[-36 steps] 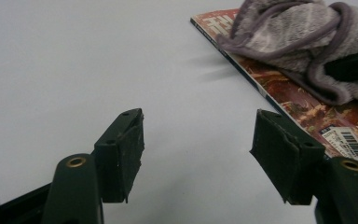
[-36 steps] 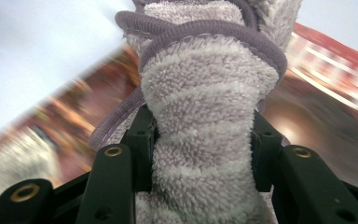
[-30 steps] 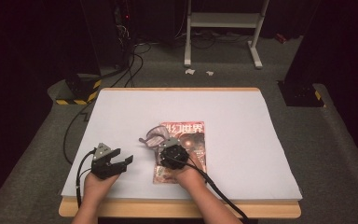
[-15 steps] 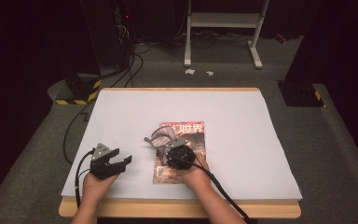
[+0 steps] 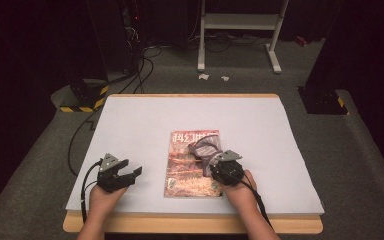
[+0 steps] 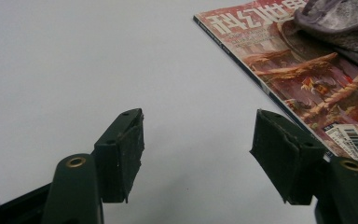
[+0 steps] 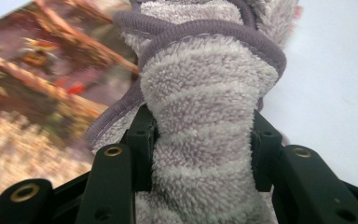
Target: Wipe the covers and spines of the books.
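A magazine [image 5: 187,167] with a red-brown cover lies flat on the white table cover [image 5: 130,125]. A grey-purple fluffy cloth [image 5: 203,148] with a darker hem sits bunched on its right half. My right gripper [image 5: 211,161] is shut on that cloth; in the right gripper view the cloth [image 7: 205,93] fills the gap of the right gripper [image 7: 200,140], with the magazine [image 7: 37,70] blurred behind. My left gripper [image 5: 134,173] rests left of the magazine, open with nothing in it; in the left gripper view the left gripper [image 6: 198,158] frames bare table, with the magazine [image 6: 307,70] and cloth [image 6: 340,18] at upper right.
The table's wooden front edge [image 5: 190,224] runs close to both hands. On the floor behind are cables [image 5: 130,70], a striped black block [image 5: 82,97] at the left and a white stand [image 5: 240,22]. A dark box [image 5: 325,100] sits at the right.
My right gripper has moved to the right across the magazine, taking the cloth with it. The left gripper has stayed where it was.
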Available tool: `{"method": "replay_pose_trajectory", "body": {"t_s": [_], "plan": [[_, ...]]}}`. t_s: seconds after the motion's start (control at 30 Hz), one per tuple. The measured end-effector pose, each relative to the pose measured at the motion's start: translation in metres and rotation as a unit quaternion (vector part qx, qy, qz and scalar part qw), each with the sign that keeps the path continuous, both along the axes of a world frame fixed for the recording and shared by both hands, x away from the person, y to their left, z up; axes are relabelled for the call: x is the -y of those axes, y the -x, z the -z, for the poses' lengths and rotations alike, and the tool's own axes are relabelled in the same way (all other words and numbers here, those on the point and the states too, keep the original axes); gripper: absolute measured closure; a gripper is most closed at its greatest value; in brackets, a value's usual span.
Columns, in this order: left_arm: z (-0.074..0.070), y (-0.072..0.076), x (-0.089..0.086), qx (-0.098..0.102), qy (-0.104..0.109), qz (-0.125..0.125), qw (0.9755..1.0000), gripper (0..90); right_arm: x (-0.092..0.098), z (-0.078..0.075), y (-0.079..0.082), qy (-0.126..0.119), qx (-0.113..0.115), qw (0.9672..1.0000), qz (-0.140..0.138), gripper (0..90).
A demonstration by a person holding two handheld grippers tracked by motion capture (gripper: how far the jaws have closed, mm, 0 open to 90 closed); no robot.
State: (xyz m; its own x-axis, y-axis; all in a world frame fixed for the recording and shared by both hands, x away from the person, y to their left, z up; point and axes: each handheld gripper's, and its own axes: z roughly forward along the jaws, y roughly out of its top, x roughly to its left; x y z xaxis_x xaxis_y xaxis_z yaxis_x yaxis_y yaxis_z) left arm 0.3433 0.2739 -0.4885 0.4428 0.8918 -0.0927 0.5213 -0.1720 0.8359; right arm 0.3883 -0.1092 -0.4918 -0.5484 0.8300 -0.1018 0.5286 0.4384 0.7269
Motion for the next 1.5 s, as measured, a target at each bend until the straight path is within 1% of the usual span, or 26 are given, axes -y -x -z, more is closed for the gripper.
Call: {"method": "replay_pose_trajectory", "body": {"t_s": [0.13,0.23,0.27,0.3,0.4,0.53,0.57,0.63,0.7,0.8,0.9,0.97,1.07,1.13,1.27,1.5], "plan": [[0.0,0.0,-0.001,0.001,0.002,-0.001,1.0,34.1,0.004,0.0,0.0,-0.007,-0.004,1.0,0.006,55.2],[0.0,0.0,-0.001,0.001,0.0,0.0,1.0,34.1,0.001,-0.002,-0.002,-0.001,-0.002,1.0,0.006,55.1],[0.0,0.0,-0.001,0.001,0.0,0.0,1.0,34.1,-0.001,-0.003,-0.007,0.0,-0.002,1.0,0.009,55.1],[0.0,-0.001,0.0,0.001,0.0,0.0,1.0,34.1,-0.001,-0.003,-0.007,0.0,-0.002,1.0,0.009,55.1],[0.0,-0.001,-0.001,0.0,0.001,0.0,1.0,34.1,-0.003,-0.007,-0.022,0.003,-0.001,0.9998,0.017,55.0],[-0.001,-0.001,-0.004,0.0,0.005,-0.004,1.0,34.1,-0.01,-0.01,-0.047,0.02,0.0,0.9993,0.031,53.8],[-0.001,-0.001,-0.005,0.001,0.007,-0.004,1.0,34.2,-0.012,-0.009,-0.056,0.022,-0.001,0.999,0.039,53.0],[-0.001,-0.001,-0.006,0.001,0.007,-0.005,1.0,34.1,-0.013,-0.009,-0.067,0.02,-0.004,0.9989,0.042,52.3],[-0.001,-0.001,-0.007,0.001,0.007,-0.005,1.0,34.1,-0.017,-0.008,-0.077,0.024,-0.008,0.9987,0.044,52.1],[-0.001,-0.001,-0.007,0.001,0.009,-0.005,0.9999,34.1,-0.028,-0.009,-0.082,0.04,-0.007,0.9984,0.038,52.5],[-0.001,-0.001,-0.008,0.001,0.01,-0.004,0.9999,34.1,-0.046,-0.009,-0.083,0.052,-0.008,0.9984,0.019,52.8],[-0.001,-0.001,-0.008,0.001,0.011,-0.004,0.9999,34.1,-0.057,-0.008,-0.083,0.054,-0.007,0.9985,0.01,53.0],[0.0,-0.001,-0.007,0.0,0.012,-0.003,0.9999,34.1,-0.073,-0.006,-0.083,0.043,-0.004,0.9991,-0.003,53.4],[0.0,-0.002,-0.007,-0.001,0.013,-0.001,0.9999,34.1,-0.083,-0.005,-0.084,0.038,-0.005,0.9992,-0.006,53.6],[0.0,-0.002,-0.006,-0.002,0.011,0.001,0.9999,34.1,-0.103,-0.005,-0.085,0.035,-0.006,0.9992,-0.02,53.8],[0.0,-0.002,-0.007,-0.001,0.015,0.0,0.9999,34.1,-0.138,-0.005,-0.084,0.031,-0.01,0.9986,-0.042,53.8]]}}
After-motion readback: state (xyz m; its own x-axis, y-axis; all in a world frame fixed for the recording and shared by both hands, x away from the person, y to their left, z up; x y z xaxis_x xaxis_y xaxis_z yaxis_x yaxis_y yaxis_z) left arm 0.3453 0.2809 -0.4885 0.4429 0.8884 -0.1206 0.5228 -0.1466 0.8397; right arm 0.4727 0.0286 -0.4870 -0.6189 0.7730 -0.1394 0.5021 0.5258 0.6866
